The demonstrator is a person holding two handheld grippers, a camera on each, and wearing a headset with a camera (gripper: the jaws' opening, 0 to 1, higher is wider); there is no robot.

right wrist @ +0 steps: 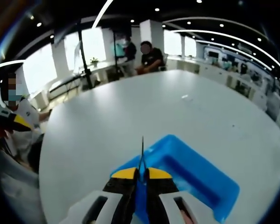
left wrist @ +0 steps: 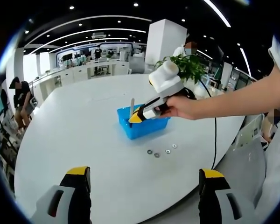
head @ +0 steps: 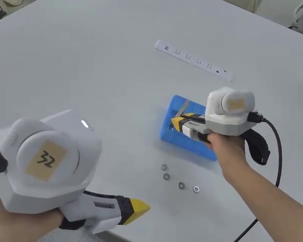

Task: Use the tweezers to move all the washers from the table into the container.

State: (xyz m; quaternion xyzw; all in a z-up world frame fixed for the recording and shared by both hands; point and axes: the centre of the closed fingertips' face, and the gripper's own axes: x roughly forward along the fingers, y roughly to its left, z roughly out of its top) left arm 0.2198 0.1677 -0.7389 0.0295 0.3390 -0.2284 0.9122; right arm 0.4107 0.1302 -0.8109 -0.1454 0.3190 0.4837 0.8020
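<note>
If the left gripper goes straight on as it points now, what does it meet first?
Probably the blue container, centred between its open jaws, beyond the washers; depth is unclear, so the table may come first.

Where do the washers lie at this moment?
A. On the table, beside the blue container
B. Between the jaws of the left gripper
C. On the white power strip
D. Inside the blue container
A: four washers lie in a loose row on the white table, just outside the blue container, while the right gripper holds the tweezers near that container.
</note>
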